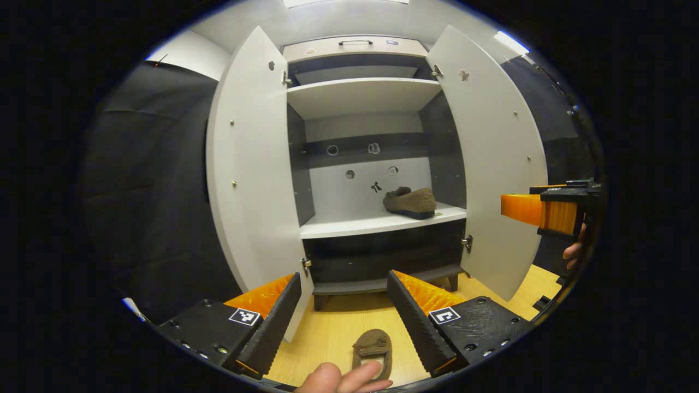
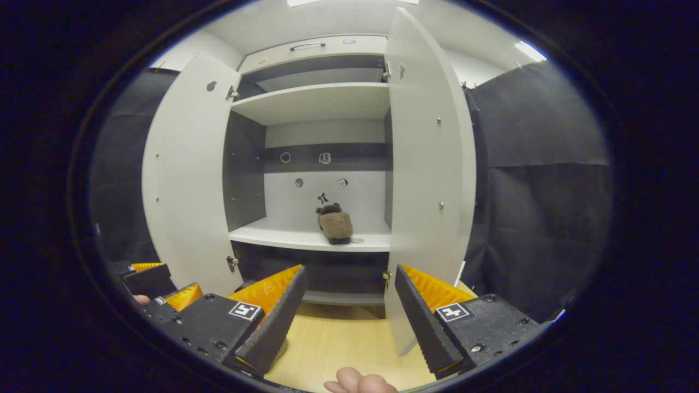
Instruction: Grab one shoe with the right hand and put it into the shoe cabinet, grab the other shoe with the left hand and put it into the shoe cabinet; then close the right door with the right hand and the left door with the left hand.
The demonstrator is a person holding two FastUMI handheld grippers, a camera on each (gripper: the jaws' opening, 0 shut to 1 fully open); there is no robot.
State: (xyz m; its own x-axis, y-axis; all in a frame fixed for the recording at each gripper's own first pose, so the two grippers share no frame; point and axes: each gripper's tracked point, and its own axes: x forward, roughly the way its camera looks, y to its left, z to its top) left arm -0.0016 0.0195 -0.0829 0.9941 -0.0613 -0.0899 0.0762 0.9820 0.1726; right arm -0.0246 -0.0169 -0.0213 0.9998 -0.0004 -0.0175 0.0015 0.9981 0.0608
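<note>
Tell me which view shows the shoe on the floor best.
The left gripper view: the shoe on the floor lies in plain sight between the left gripper jaws. In the right gripper view I cannot make it out.

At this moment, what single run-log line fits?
shoe one: on cabinet shelf | shoe two: on floor | left gripper: open above it | right gripper: open, empty | both doors: open

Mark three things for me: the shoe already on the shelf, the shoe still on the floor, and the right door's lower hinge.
Shoe on shelf [image 1: 410, 202]: left gripper view, on its upper.
Shoe on floor [image 1: 372, 345]: left gripper view, on its toe.
Right door's lower hinge [image 1: 467, 243]: left gripper view, on the metal hinge arm.
</note>
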